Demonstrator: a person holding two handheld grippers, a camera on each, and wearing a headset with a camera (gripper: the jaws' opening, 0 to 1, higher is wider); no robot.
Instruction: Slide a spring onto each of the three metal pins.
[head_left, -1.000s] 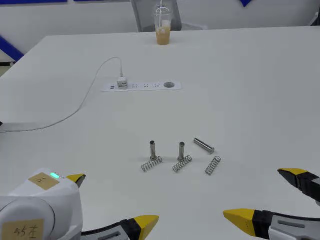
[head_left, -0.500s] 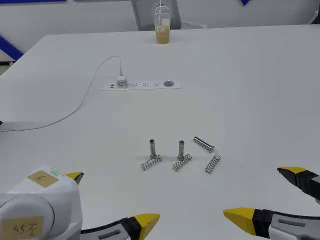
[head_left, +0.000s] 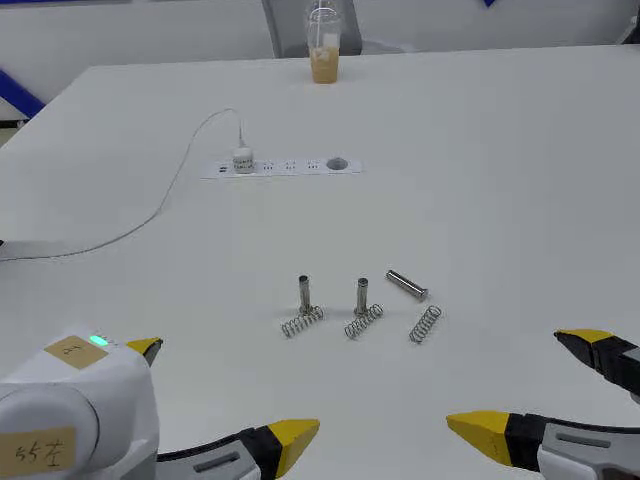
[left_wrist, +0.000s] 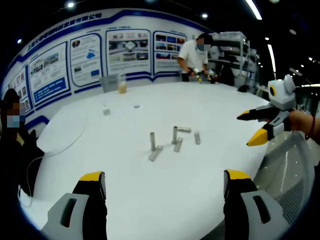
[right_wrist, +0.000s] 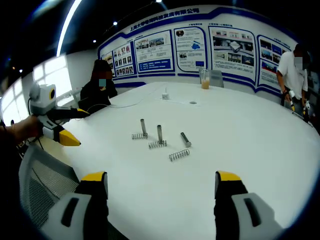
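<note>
Two metal pins (head_left: 304, 293) (head_left: 362, 295) stand upright on the white table, and a third pin (head_left: 406, 285) lies flat to their right. A loose spring lies by each one: springs (head_left: 302, 322) (head_left: 364, 322) (head_left: 426, 324). The pins (left_wrist: 152, 141) and springs (left_wrist: 155, 153) sit ahead of my left gripper (left_wrist: 165, 182), which is open and holds nothing. My right gripper (right_wrist: 161, 180) is open too, with the pins (right_wrist: 159, 132) and springs (right_wrist: 179, 155) in front of it. In the head view the left gripper (head_left: 220, 392) and right gripper (head_left: 522, 382) hover near the table's front edge.
A white power strip (head_left: 285, 167) with a plug and a cable (head_left: 175, 195) lies further back on the table. A plastic cup with an orange drink (head_left: 323, 55) stands at the far edge before a chair. People (left_wrist: 192, 55) (right_wrist: 100, 82) are around the table.
</note>
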